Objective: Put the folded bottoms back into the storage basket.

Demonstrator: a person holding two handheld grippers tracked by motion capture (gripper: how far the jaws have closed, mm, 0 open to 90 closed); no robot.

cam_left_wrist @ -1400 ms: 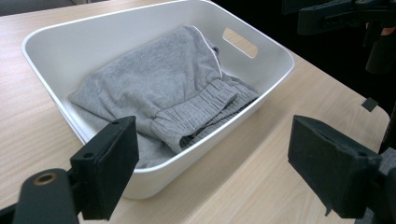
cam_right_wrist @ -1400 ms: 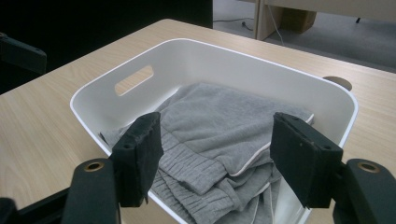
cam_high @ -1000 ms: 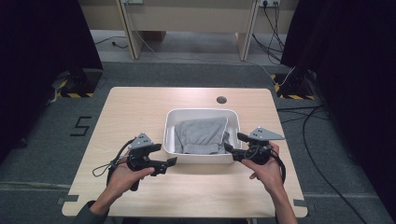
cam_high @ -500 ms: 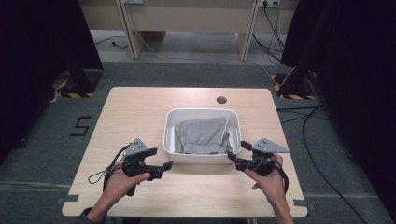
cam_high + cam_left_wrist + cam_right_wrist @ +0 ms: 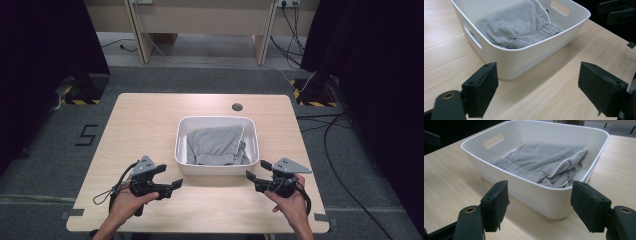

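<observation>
Hovering just off the near corners of a white rectangular plastic bin (image 5: pixel 217 170), two black hand-held grippers frame a folded grey fleece garment (image 5: pixel 216 144) that lies inside it at the middle of a pale wood-grain table (image 5: pixel 145 120). The left gripper (image 5: pixel 172 185) and the right gripper (image 5: pixel 252 177) each stand with jaws wide apart and nothing between them, both low over the tabletop and pointed inward at the bin.

The work in hand looks to be either lifting the bin or drawing out the cloth. For the bin, the cleaner grip would likely be at the oval handle slot (image 5: pixel 473 37) cut in each short wall, since the smooth, glossy, rounded rim gives pads little to bite. For the cloth, each gripper should come over the wall and pinch a thick fold rather than a single layer.

The garment is soft, matte knit with a ribbed, gathered band (image 5: pixel 506 166) and a thin white piping edge (image 5: pixel 566 162); it slumps against the bin's far side. The bin's walls taper slightly toward the base.
</observation>
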